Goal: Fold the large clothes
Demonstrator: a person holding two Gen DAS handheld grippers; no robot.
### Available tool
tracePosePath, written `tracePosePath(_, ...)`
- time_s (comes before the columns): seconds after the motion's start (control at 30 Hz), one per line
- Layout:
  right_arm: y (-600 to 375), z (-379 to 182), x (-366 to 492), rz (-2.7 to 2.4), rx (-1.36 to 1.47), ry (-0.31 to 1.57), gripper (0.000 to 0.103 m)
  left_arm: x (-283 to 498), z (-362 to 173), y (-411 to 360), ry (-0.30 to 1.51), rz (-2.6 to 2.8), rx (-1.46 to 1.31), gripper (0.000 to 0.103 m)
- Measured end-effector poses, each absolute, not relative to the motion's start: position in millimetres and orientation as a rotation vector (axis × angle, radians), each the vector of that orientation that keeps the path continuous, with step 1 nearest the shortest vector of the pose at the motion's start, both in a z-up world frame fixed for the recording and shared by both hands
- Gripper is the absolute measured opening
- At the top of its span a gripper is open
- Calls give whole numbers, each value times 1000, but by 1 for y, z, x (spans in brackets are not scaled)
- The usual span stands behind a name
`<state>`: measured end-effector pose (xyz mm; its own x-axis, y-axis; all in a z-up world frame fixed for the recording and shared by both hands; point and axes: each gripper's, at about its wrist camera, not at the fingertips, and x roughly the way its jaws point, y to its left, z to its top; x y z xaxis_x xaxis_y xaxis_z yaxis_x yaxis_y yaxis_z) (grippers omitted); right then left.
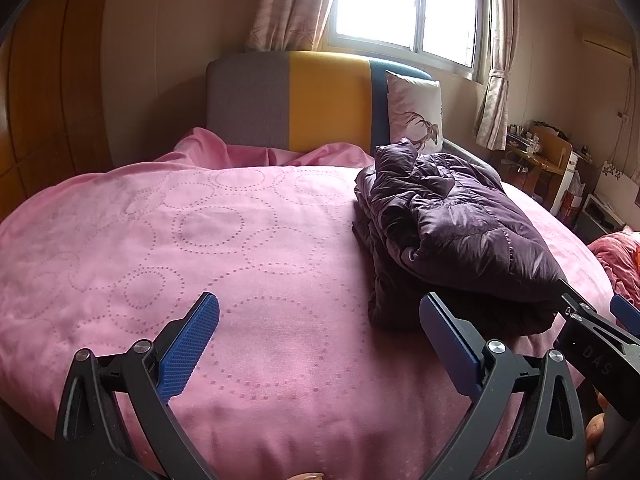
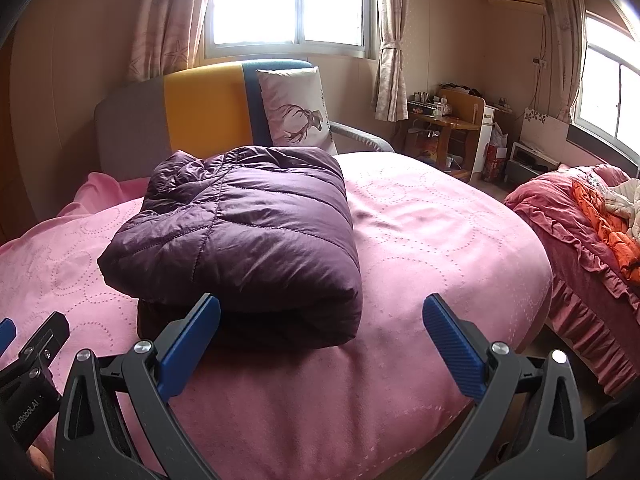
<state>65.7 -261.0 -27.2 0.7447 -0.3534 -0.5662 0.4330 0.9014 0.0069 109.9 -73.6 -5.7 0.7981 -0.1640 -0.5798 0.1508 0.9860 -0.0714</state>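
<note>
Hovering wide open, both grippers hold nothing: left gripper (image 1: 320, 330) has its blue ribbed pads splayed over bare bedspread just left of the jacket, right gripper (image 2: 322, 330) has its left pad touching or nearly touching the jacket's near folded edge, hard to tell through the fisheye.

Purple puffer jacket (image 2: 244, 236) sits folded into a thick bundle on the pink bedspread (image 2: 420, 232), toward the near side of the bed, well short of the deer cushion (image 2: 296, 112) behind it. Fold looks done or nearly so, my read only.

Risks: jacket is slick, shiny nylon with quilted channels and springy fill, so the top layer could slide off or puff open if a pad nudges it. Far end in the left view looks lumpy and loose, collar or sleeve bunched up (image 1: 400, 164); that part could spill out of the bundle. A pinch on the outer shell alone would likely lift one layer and unroll the stack. Bedspread is soft, matte, stitched with dotted circles, and gives underfoot of the bundle, so pressing down could tip it.

Beyond the jacket: padded headboard (image 2: 200, 108) in grey, yellow, blue panels, bright window (image 2: 288, 0) with patterned curtains.
</note>
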Motion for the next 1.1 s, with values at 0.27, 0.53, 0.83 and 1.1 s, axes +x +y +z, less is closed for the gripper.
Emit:
tracePosePath(0.27,-262,-26,66,-428,142,591,101,108,-4,-75,620,-178,-14,99)
tracePosePath(0.53,-261,-26,66,-423,139,596,101,109,-5,-76,623,-182,-6,99)
tracePosePath(0.83,-260,-28,66,-420,141,599,101,111,-10,-72,636,-162,-13,99)
tracePosePath(1.1,-262,-31,69,-426,147,604,101,114,-17,-73,673,-166,-24,99)
